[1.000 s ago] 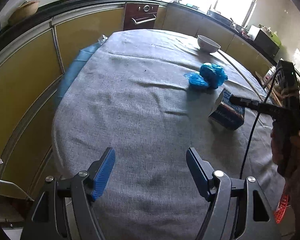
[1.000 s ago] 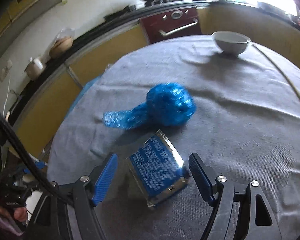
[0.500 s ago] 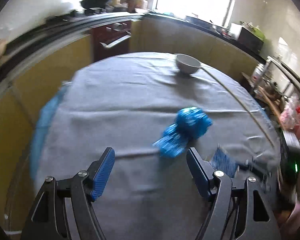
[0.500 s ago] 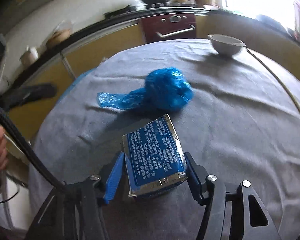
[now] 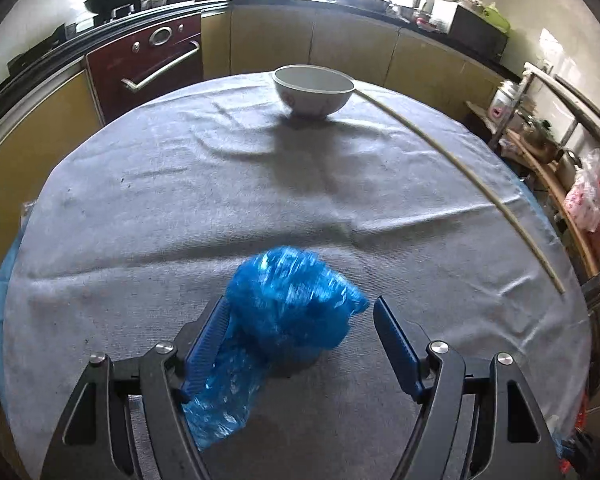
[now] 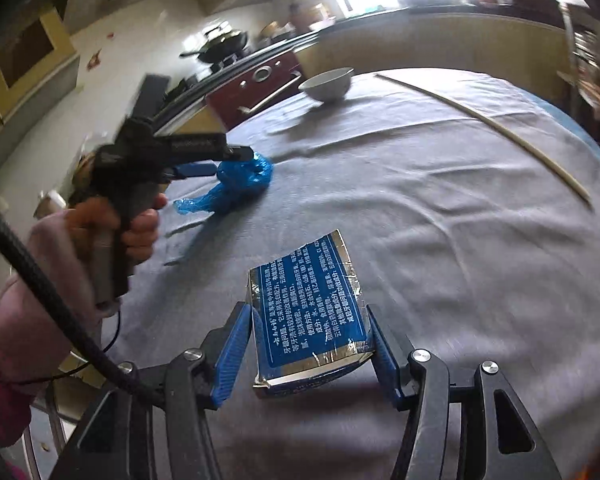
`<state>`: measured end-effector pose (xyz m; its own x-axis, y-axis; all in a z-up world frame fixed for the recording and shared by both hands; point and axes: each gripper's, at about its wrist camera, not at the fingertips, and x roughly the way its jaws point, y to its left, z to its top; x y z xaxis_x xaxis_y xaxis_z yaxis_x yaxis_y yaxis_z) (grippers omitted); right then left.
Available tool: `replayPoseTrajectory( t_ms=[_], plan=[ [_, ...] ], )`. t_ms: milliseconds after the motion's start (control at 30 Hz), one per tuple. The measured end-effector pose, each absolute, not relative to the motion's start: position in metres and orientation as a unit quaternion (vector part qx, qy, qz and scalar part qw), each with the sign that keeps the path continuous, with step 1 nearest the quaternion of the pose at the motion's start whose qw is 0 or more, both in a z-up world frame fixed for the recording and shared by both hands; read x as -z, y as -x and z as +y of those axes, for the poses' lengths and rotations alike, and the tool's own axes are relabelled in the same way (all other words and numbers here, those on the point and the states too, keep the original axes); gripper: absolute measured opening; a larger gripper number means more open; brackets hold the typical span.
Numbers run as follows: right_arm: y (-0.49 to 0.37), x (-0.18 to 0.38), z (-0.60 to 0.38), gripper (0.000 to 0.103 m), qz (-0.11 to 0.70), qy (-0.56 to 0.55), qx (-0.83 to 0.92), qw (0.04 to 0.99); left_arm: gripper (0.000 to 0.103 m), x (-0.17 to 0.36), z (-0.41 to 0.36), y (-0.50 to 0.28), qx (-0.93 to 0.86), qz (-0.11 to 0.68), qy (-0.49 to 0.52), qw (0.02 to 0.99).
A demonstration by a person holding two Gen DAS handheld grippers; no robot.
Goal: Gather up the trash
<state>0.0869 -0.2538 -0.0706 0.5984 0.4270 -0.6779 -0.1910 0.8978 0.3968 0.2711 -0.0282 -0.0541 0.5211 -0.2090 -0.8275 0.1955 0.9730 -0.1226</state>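
Note:
A crumpled blue plastic bag (image 5: 288, 312) lies on the grey tablecloth between the fingers of my left gripper (image 5: 300, 340), which is open; the bag touches the left pad and a gap shows at the right pad. The bag also shows in the right wrist view (image 6: 240, 180), with the left gripper (image 6: 236, 160) over it. My right gripper (image 6: 308, 340) is shut on a blue and silver printed carton (image 6: 308, 312) and holds it by its sides just above the cloth.
A white bowl (image 5: 312, 90) stands at the far side of the round table (image 5: 180, 184). A long thin stick (image 5: 460, 168) lies along the right of the table. Kitchen cabinets and a dark red oven (image 5: 148, 68) are behind.
My left gripper swung right and forward until the blue bag lay between its fingers. My right gripper closed on the carton and tilted it up.

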Motion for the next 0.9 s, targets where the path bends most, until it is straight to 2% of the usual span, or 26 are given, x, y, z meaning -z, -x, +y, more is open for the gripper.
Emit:
replayPoseTrajectory(
  t_ms=[33, 133, 333, 633, 900],
  plan=[
    [-0.081, 0.070, -0.256, 0.060, 0.410, -0.146, -0.170, 0.884, 0.036, 0.055, -0.025, -0.271, 0.119, 0.477, 0.019, 0.870],
    [-0.066, 0.070, -0.264, 0.060, 0.403, -0.163, -0.162, 0.886, 0.023, 0.059, -0.011, -0.267, 0.122, 0.491, 0.063, 0.861],
    [-0.052, 0.063, -0.269, 0.060, 0.389, -0.170, -0.153, 0.892, 0.019, 0.044, 0.001, -0.216, 0.135, 0.464, 0.055, 0.874],
    [-0.026, 0.058, -0.266, 0.060, 0.377, -0.174, -0.150, 0.897, 0.018, 0.019, 0.008, -0.112, 0.167, 0.429, 0.050, 0.886],
    [0.001, 0.049, -0.271, 0.060, 0.357, -0.176, -0.138, 0.907, 0.018, 0.007, -0.009, -0.050, 0.173, 0.407, 0.033, 0.896]
  ],
)
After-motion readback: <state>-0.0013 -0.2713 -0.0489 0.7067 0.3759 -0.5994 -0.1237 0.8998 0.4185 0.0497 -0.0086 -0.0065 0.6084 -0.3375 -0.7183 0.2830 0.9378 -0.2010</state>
